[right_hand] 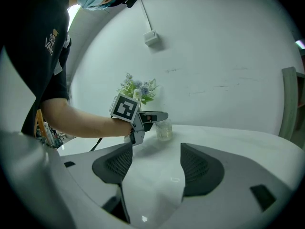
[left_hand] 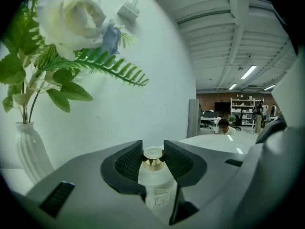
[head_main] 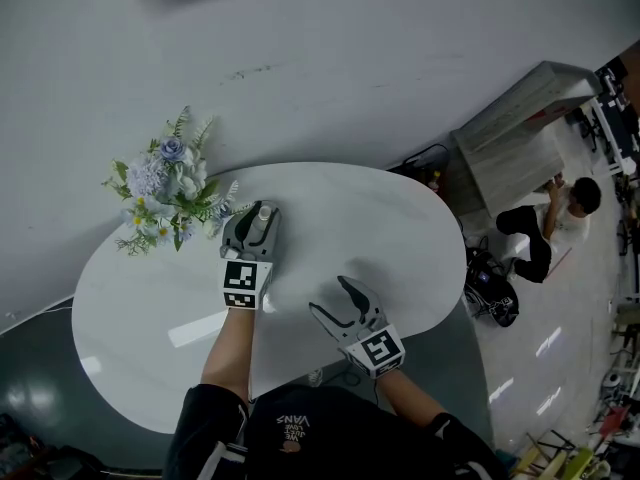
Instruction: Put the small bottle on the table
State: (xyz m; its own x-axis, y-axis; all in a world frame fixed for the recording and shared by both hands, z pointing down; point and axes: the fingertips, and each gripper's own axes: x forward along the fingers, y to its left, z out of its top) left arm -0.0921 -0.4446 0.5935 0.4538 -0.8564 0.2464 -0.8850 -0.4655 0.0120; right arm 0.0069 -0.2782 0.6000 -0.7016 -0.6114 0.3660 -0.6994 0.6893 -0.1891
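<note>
A small frosted glass bottle (left_hand: 156, 187) with a gold collar and pale cap sits between the pads of my left gripper (left_hand: 153, 157), which is shut on its neck. In the head view the bottle (head_main: 263, 214) and left gripper (head_main: 254, 224) are over the far left part of the white oval table (head_main: 400, 218), beside the flowers. From the right gripper view the bottle (right_hand: 164, 130) stands at the tabletop under the left gripper (right_hand: 153, 116); contact with the table is unclear. My right gripper (head_main: 330, 295) is open over the table's near middle, its jaws (right_hand: 155, 163) holding nothing.
A white vase of pale flowers (head_main: 168, 186) stands at the table's far left edge, close to the left gripper; its vase (left_hand: 33, 151) is left of the jaws. A grey wall runs behind the table. A person (head_main: 545, 230) sits on the floor at the right by a cabinet (head_main: 520, 138).
</note>
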